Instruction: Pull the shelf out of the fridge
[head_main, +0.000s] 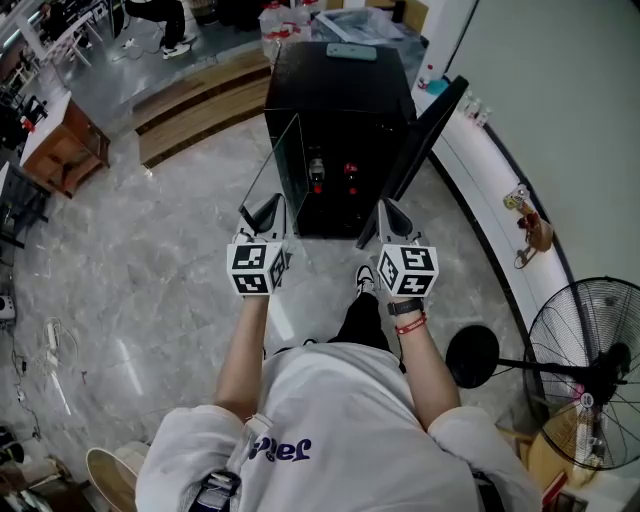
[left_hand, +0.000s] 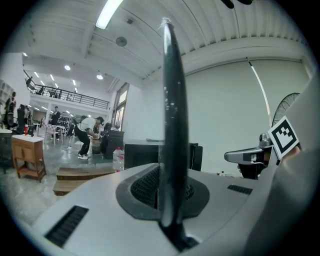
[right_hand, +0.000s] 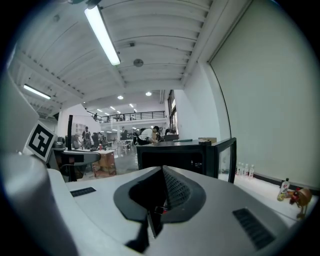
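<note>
Clearance now turns on the clear glass shelf (head_main: 274, 168): it stands on edge, pinched in my left gripper (head_main: 266, 212), long axis running ahead to the black fridge (head_main: 340, 90); my right gripper (head_main: 392, 212) alongside is pressed together, empty

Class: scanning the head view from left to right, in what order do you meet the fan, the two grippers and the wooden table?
Wooden table → left gripper → right gripper → fan
</note>
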